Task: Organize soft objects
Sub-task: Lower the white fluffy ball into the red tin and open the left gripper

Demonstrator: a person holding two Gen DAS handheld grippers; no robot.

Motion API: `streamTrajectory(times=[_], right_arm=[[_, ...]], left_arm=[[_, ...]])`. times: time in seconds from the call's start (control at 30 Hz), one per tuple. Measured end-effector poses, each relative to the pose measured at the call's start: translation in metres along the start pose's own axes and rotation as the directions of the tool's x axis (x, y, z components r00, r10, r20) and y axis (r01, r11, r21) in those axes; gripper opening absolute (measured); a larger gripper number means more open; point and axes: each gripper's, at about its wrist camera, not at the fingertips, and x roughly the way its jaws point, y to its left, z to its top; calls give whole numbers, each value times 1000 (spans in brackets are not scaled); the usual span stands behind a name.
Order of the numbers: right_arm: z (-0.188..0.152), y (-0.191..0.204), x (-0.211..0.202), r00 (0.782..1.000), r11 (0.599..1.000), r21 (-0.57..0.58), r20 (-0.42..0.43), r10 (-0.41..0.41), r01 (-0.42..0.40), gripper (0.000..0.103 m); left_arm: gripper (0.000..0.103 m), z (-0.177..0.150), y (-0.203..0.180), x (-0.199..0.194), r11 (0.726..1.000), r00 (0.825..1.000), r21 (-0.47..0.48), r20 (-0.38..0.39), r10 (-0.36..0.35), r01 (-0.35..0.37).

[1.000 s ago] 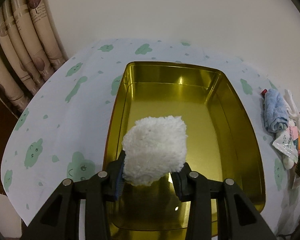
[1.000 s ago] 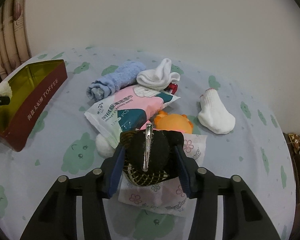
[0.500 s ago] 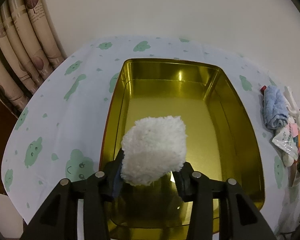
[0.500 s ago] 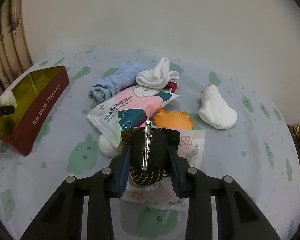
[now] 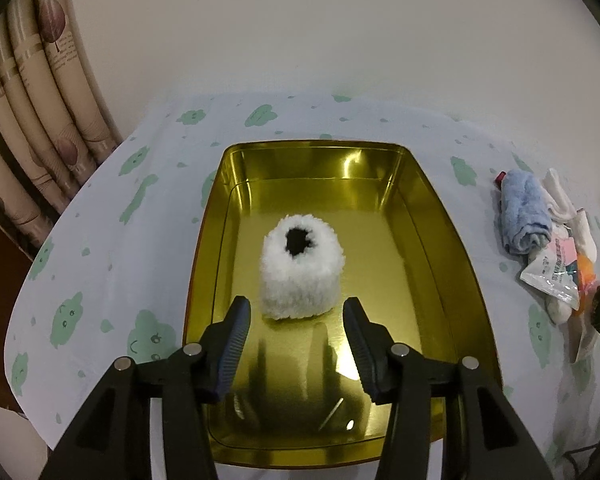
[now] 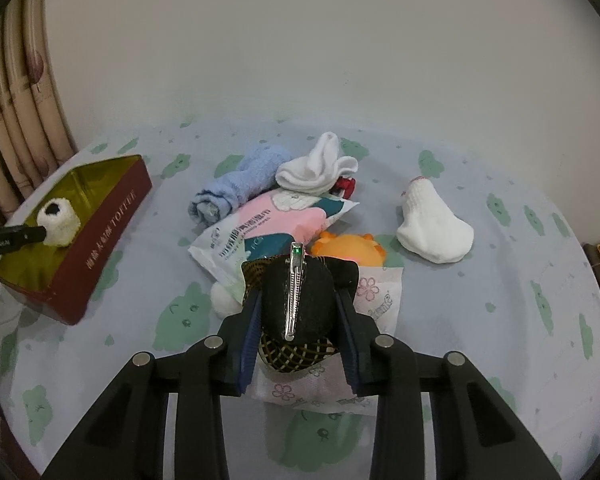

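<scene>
In tin [image 5: 428, 216]: fluffy roll [image 5: 301, 266], left claw [image 5: 296, 312] opening, clear; right claw [image 6: 296, 312] clamps black hairpiece [image 6: 298, 300].

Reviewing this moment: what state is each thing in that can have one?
Left hand-held gripper: jaws opening, nothing gripped.
Fluffy white roll: released, standing in the tin.
Gold tin: lidless.
Right hand-held gripper: shut on the black hair clip.
Blue towel: rolled.

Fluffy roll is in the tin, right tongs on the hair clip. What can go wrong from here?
1. The left tongs, still opening, flank the fluffy roll; pulling back could tip it.
2. The right tongs pinch the black hair clip on loose packets; lifting may drag one along.
</scene>
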Motion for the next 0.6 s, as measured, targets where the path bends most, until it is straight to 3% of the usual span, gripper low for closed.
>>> streamTrajectory(times=[0.4,0.6], right_arm=[[17,-7,-23,999,1000,15,48,3,-4,32],[26,-5,-27,996,997,40,46,70,-72,32]], left_arm=[[49,1,15,-8,998,1000,-63,24,-14,16],[49,-8,25,-22,995,998,-95,60,8,-2]])
